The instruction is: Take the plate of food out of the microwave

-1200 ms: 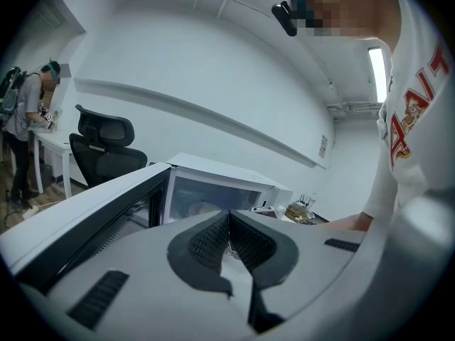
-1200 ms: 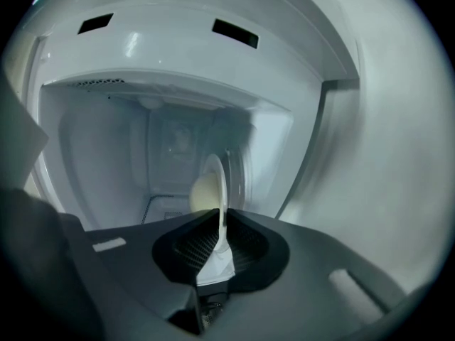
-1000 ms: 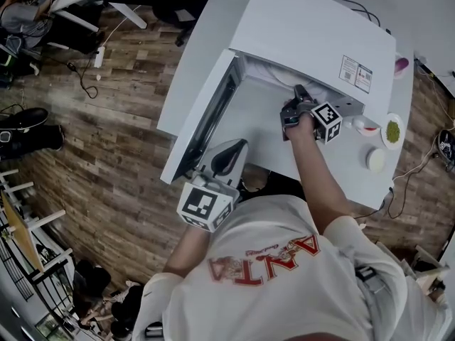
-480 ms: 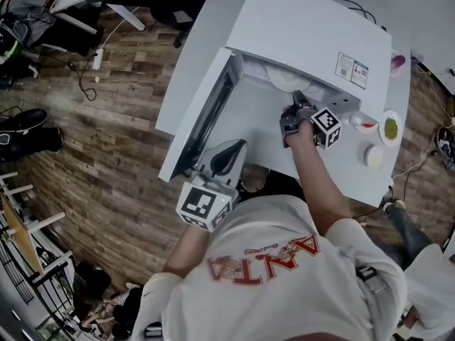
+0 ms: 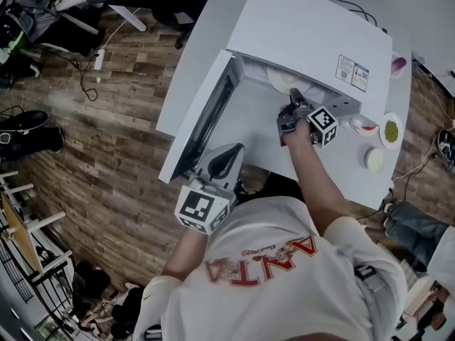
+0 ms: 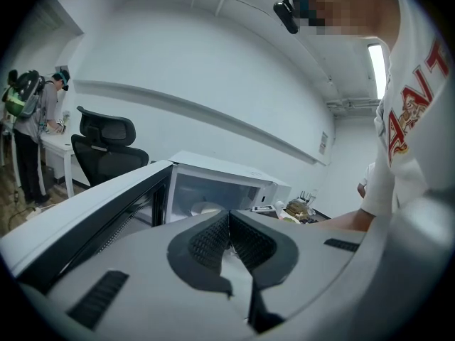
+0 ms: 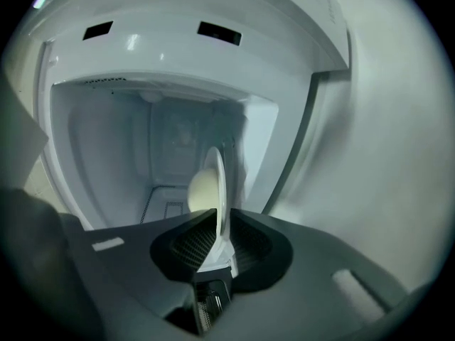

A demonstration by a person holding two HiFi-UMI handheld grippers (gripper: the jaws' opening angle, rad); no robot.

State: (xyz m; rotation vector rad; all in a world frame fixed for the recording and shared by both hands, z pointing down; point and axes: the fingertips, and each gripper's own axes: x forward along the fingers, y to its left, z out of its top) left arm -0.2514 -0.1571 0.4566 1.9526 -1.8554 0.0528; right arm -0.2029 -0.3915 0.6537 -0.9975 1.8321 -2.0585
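The white microwave [image 5: 306,27] stands on the table with its door [image 5: 206,112] swung open to the left. A white plate [image 7: 219,183] carrying a pale lump of food [image 7: 201,190] sits edge-on at the oven mouth. Its rim is between the pads of my right gripper [image 7: 217,244], whose jaws are opening while the pads still touch it. From above, the plate [image 5: 288,82] peeks out under the oven's top edge, just ahead of the right gripper [image 5: 293,99]. My left gripper [image 5: 227,151] is shut and empty beside the door's near end. Its pads meet in the left gripper view [image 6: 229,222].
Right of the microwave stand a small dish of green food [image 5: 390,130], a red-marked dish [image 5: 364,125] and a round white lid [image 5: 375,160]. An office chair [image 6: 106,148] and a person at a desk [image 6: 32,133] are off to the left.
The right gripper has shifted slightly left at the oven mouth, and a little more of the plate shows under the top edge. The left gripper has barely moved.
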